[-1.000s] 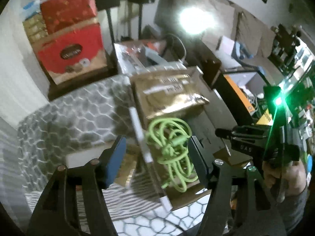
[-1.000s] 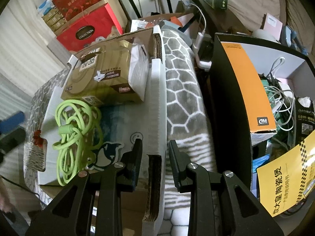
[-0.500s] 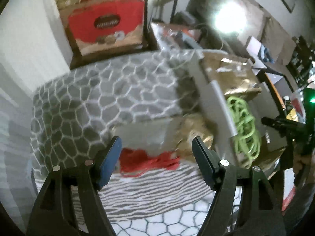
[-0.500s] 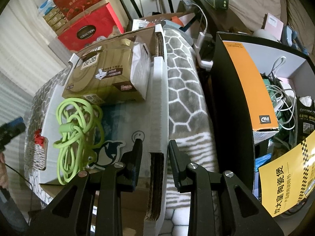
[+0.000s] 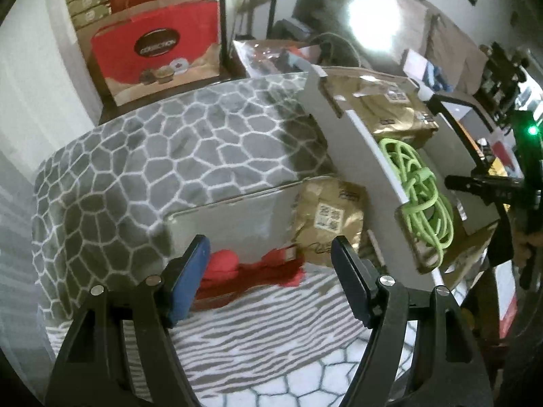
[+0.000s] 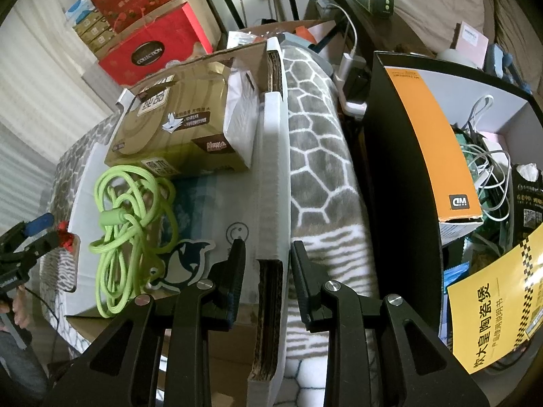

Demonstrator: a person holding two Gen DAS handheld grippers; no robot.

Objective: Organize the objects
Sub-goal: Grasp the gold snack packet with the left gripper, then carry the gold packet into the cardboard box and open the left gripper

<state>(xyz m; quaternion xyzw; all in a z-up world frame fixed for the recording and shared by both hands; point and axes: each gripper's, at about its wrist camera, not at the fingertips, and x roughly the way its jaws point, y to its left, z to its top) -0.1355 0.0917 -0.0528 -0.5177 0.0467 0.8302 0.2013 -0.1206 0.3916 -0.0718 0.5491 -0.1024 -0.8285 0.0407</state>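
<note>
A shallow white cardboard box [image 6: 271, 176] lies on a grey patterned blanket [image 5: 152, 156]. In it are a gold tissue pack [image 6: 176, 129] and a coiled green cable [image 6: 129, 227], which also shows in the left wrist view [image 5: 424, 200]. My right gripper [image 6: 266, 264] straddles the box's right wall, jaws close on it. My left gripper [image 5: 268, 264] is open and empty above a red object [image 5: 247, 271] that lies on the blanket beside a second gold pack [image 5: 329, 217], left of the box.
Red gift boxes [image 5: 156, 47] are stacked at the back. A black-and-orange box [image 6: 434, 156] with cables stands right of the blanket, with a yellow booklet [image 6: 492, 308] nearby. The box's folded flap [image 5: 234, 220] lies behind the red object.
My left gripper has swung left, off the green cable and box, to over the red object on the blanket. My right gripper has stayed on the box wall.
</note>
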